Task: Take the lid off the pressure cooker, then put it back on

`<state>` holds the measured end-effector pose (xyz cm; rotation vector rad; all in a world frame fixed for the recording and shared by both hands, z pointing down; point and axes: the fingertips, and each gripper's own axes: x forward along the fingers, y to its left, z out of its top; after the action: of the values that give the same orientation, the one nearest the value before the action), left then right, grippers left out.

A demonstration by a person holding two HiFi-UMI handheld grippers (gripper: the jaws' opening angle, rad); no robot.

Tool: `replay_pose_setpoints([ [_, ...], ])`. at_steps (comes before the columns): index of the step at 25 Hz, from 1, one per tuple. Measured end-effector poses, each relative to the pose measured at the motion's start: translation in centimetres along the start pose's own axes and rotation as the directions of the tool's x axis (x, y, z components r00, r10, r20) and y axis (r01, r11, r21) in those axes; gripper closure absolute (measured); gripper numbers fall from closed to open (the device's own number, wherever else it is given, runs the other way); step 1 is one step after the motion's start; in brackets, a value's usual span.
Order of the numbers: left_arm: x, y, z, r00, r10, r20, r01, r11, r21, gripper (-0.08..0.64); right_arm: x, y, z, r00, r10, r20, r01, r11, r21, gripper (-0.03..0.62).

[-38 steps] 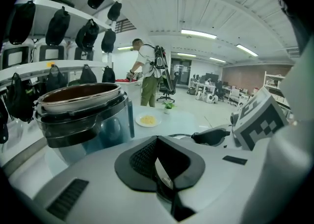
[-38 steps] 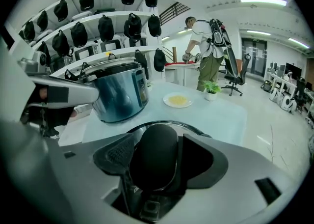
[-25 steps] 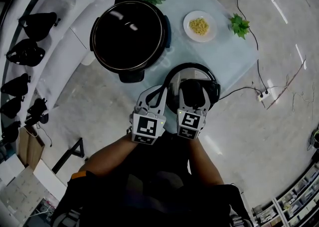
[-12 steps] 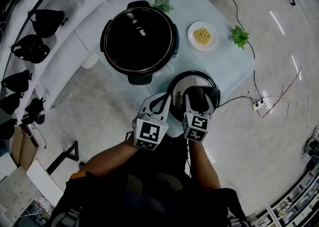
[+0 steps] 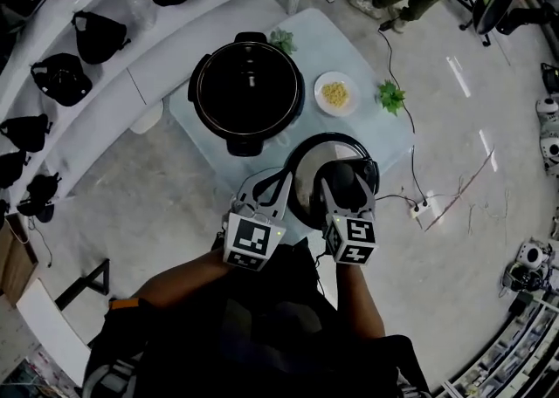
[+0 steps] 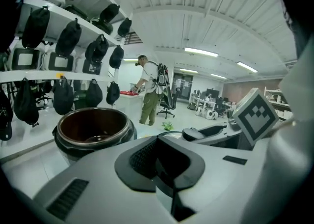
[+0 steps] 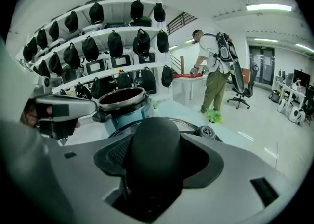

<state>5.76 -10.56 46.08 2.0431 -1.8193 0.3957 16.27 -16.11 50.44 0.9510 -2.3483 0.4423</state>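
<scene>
The right hand-held gripper (image 7: pixel 156 163) pinches the black knob (image 7: pixel 152 139) on top of the pressure cooker's lid (image 5: pixel 306 187). Its jaws stand wide around that bulky knob and have just been closing a little onto it, so the knob fills the space between the pads. The lid is held directly under this hand-held gripper, with its steel dome showing on either side of the fingers, over the near corner of the pale blue counter (image 5: pixel 376 130). Whether the lid is clear of the counter's surface does not show.

The left hand-held gripper (image 6: pixel 164 165) is spread, with nothing between its pads. It lies just left of the right one, its tips at the lid's left rim, but contact cannot be made out.

The pressure cooker (image 5: pixel 249 95) stands uncovered ahead and to the left of both hand-held grippers, just beyond the lid. A white plate (image 5: pixel 320 100) of yellow food (image 5: pixel 335 92) sits ahead of the right hand-held gripper, past the lid. One green sprig (image 5: pixel 390 96) lies to the plate's right, and another (image 5: pixel 281 40) lies behind the cooker. Far to the left of the left hand-held gripper run white shelves (image 5: pixel 83 121) holding black bags (image 5: pixel 59 78). A person (image 7: pixel 212 70) stands well beyond the counter.
</scene>
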Motion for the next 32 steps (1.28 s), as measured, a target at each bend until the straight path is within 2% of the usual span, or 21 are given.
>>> replay_pose_setpoints([
  [7,-2.3,3.1,4.3,0.990,0.103,0.092,-0.096,0.993,-0.075,0.554,-1.8,0.7,7.7,0.986,0.148,0.082,-0.137,0.983,-0.125,0.296],
  [10,-3.5,5.5,5.4,0.975,0.192,0.116,-0.179,0.978,-0.110,0.554,-1.6,1.7,11.2,0.967,0.235,0.099,-0.212,0.956,-0.204,0.296],
  [13,-4.8,7.6,5.6,0.954,0.274,0.121,-0.258,0.957,-0.135,0.554,-1.1,3.1,14.0,0.939,0.331,0.097,-0.291,0.911,-0.291,0.296],
  [16,-5.9,9.7,5.3,0.928,0.356,0.109,-0.336,0.927,-0.166,0.554,0.4,5.3,16.6,0.893,0.445,0.066,-0.388,0.836,-0.389,0.296],
  [22,-7.6,13.5,4.2,0.867,0.495,0.063,-0.473,0.855,-0.214,0.554,4.2,10.2,20.3,0.775,0.630,-0.049,-0.550,0.632,-0.546,0.296],
  [26,-8.4,15.8,3.5,0.817,0.576,0.032,-0.552,0.797,-0.244,0.554,7.0,12.7,20.7,0.702,0.698,-0.141,-0.622,0.505,-0.598,0.296],
  [32,-9.8,18.4,2.2,0.747,0.665,-0.013,-0.640,0.714,-0.284,0.554,10.3,16.6,20.4,0.608,0.746,-0.270,-0.697,0.339,-0.632,0.296],
])
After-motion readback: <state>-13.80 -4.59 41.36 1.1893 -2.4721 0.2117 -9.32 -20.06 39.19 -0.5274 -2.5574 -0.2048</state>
